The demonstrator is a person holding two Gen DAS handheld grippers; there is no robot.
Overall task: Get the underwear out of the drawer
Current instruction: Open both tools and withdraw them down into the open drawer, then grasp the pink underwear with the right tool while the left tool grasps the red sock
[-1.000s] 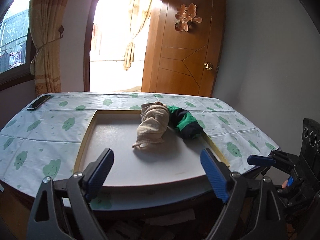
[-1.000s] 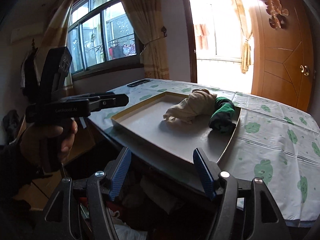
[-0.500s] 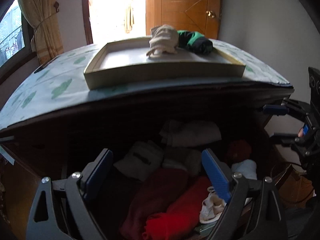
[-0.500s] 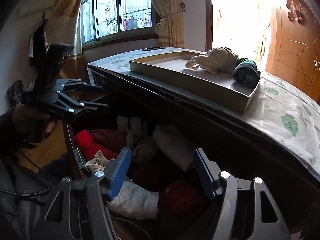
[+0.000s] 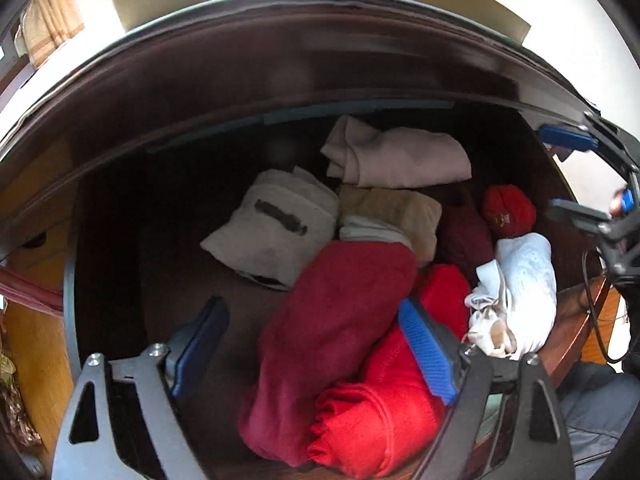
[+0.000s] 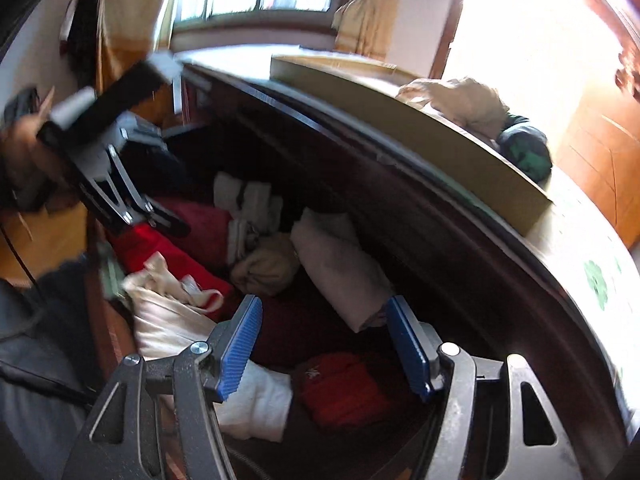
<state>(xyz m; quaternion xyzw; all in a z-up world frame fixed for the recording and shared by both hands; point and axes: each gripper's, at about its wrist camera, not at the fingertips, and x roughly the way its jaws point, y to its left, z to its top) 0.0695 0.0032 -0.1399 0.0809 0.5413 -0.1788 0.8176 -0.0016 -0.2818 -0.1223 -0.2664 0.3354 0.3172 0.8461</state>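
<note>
The open drawer [image 5: 176, 276] is packed with folded underwear. My left gripper [image 5: 308, 312] points down into it, jaws closing, astride a dark red roll [image 5: 332, 320] without pressing it. A bright red piece [image 5: 384, 412] lies beside that roll, with a white labelled piece [image 5: 276, 224], a tan one [image 5: 392, 208] and a beige one [image 5: 396, 156] farther back. My right gripper [image 6: 323, 308] hangs open over a dark red piece [image 6: 288, 332], near a beige fold [image 6: 340, 268], holding nothing. A small red bundle [image 6: 348, 388] and a white roll [image 6: 256, 404] lie under it.
The dark table edge [image 5: 280, 80] overhangs the drawer's back. A shallow tray [image 6: 400, 120] on top carries a beige garment [image 6: 460, 100] and a green-and-black one [image 6: 524, 148]. A white mesh piece [image 5: 524, 280] fills the drawer's right side. Window and curtains stand behind.
Both grippers have dropped from above the table top and tipped downward into the open drawer. The tray has slid to the top of both views and the clothes now fill them.
</note>
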